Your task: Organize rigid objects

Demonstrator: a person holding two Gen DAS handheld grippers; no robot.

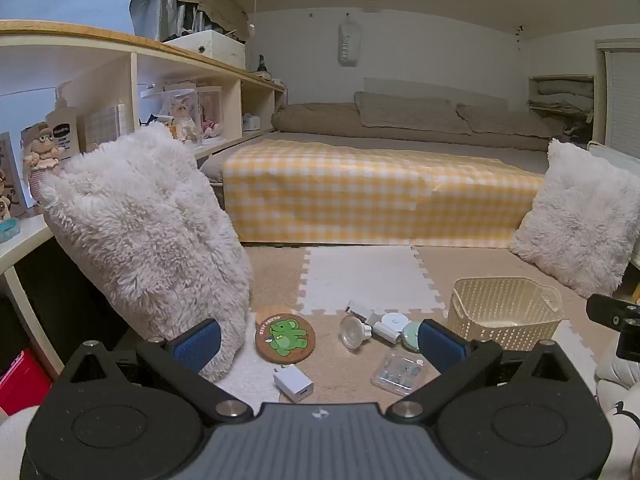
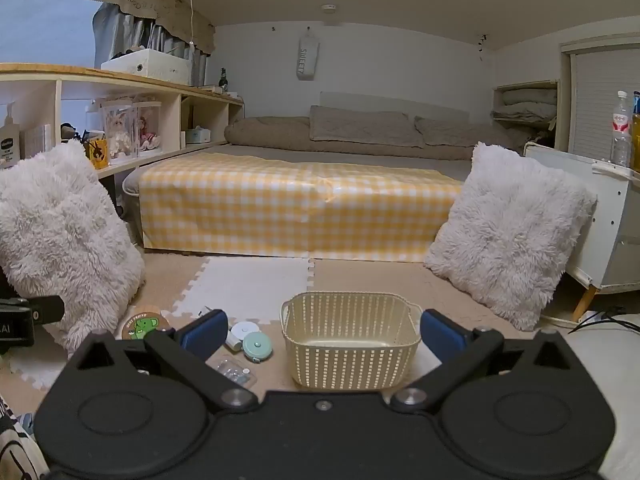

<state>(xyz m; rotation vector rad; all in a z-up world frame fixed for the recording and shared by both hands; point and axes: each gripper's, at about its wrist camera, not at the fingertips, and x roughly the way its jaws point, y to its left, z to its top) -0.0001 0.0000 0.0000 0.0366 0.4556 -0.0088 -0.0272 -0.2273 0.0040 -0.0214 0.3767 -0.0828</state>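
Note:
A cream perforated basket stands on the floor mat, with nothing visible inside. Left of it lie small rigid items: a round coaster with a green bear, a white charger cube, a clear bulb-like piece, a white plug adapter, a white round disc, a mint round tape measure and a clear plastic case. My left gripper is open above these items. My right gripper is open around the basket's near side, empty.
Fluffy white cushions lean at the left and right. A bed with a yellow checked cover lies behind. Shelving runs along the left wall; a white cabinet stands at the right.

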